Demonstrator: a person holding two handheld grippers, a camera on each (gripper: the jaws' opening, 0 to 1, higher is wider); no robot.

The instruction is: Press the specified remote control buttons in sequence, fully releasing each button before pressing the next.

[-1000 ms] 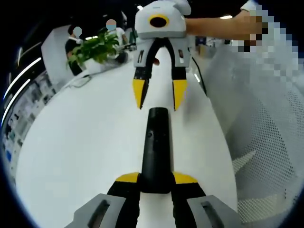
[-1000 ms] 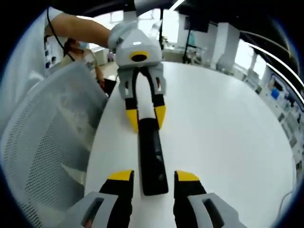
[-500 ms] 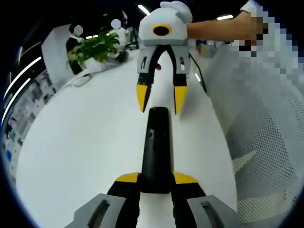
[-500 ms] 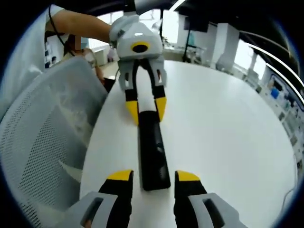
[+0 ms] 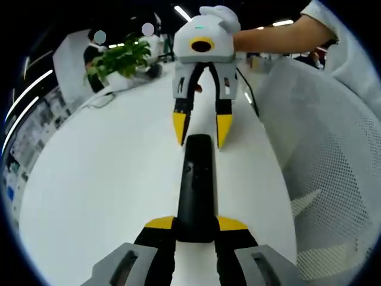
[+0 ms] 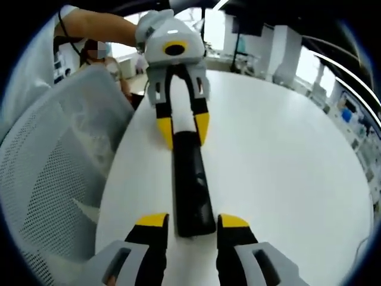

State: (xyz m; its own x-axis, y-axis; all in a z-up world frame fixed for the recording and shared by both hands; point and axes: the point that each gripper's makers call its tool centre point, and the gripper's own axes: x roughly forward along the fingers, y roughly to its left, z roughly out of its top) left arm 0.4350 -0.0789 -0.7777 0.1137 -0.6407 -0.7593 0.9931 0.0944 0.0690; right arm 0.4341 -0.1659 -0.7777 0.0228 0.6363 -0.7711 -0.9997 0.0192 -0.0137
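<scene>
A long black remote (image 5: pixel 196 185) lies lengthwise on the white table (image 5: pixel 107 179). My left gripper (image 5: pixel 196 225) is shut on its near end, yellow tips pressed against both sides. In the left gripper view my right gripper (image 5: pixel 201 130) comes in from the top, open, with its tips straddling the remote's far end. In the right gripper view the remote (image 6: pixel 190 185) runs away from my right gripper (image 6: pixel 192 221), whose jaws stand a little clear on either side of its end. The left gripper (image 6: pixel 183 132) clamps the opposite end there. A small button shows on the remote's left side.
A white mesh chair (image 5: pixel 333 179) stands against the table edge, also seen as the chair (image 6: pixel 47 179) beside the table (image 6: pixel 286 167). A green plant (image 5: pixel 119 59) and seated people are at the far end. A person's arm (image 5: pixel 280 33) holds the right gripper.
My right gripper has come closer along the remote and now straddles its end, where before it hung just short of it. The left gripper and remote have stayed put.
</scene>
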